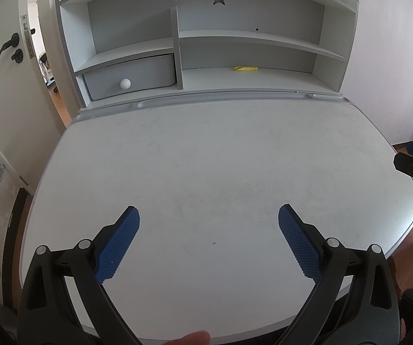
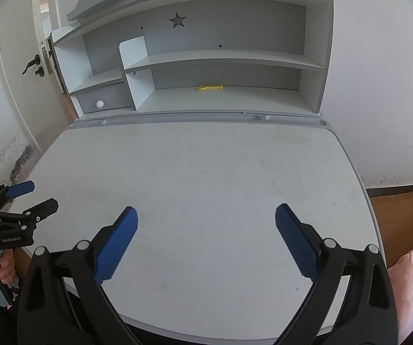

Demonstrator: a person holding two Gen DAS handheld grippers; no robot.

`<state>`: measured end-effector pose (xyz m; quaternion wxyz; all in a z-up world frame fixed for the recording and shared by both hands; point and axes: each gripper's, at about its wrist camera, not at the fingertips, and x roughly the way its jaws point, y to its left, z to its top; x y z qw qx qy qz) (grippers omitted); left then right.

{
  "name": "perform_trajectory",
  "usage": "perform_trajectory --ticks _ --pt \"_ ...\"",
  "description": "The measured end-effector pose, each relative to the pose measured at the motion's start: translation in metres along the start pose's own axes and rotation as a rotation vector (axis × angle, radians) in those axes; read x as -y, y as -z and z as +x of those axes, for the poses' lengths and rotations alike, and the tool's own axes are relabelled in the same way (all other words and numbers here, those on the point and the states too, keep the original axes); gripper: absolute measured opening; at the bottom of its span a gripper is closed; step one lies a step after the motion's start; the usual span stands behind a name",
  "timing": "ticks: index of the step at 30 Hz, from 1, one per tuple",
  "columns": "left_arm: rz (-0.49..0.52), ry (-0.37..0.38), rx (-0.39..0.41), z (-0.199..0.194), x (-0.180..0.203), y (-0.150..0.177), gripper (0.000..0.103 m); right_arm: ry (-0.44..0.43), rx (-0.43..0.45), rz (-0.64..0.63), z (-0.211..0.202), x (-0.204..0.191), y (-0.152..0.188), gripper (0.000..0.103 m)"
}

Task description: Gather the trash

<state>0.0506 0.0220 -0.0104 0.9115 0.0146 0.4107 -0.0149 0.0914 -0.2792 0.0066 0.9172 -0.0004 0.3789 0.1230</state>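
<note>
On bottom shelf [image 2: 235,97], yellow scrap [image 2: 209,88] lies left-right; both grippers' jaws wide, empty

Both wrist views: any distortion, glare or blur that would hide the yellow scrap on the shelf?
Left wrist view: strong fisheye bending of the desk edge, dark vignette corners, even daylight, no glare; the yellow scrap is small but sharp. Right wrist view: same curvature and soft light; the scrap reads clearly, and the open right gripper casts no hard shadow.
</note>
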Motion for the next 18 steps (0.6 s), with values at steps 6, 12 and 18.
perform_trajectory --ticks 6,12,18 --pt "0.003 -0.01 0.009 -0.001 0.0015 0.0003 0.094 -0.001 0.0 0.0 -0.0002 0.0001 -0.0001 0.093" --pt "0.002 -0.004 0.01 -0.0024 0.0025 0.0004 0.094 -0.001 -0.001 0.0 -0.0003 0.0004 0.0 0.093" --pt "-0.004 0.0 -0.001 -0.0008 0.0025 0.0006 0.094 0.001 -0.001 -0.001 -0.0008 0.0001 -0.0007 0.093"
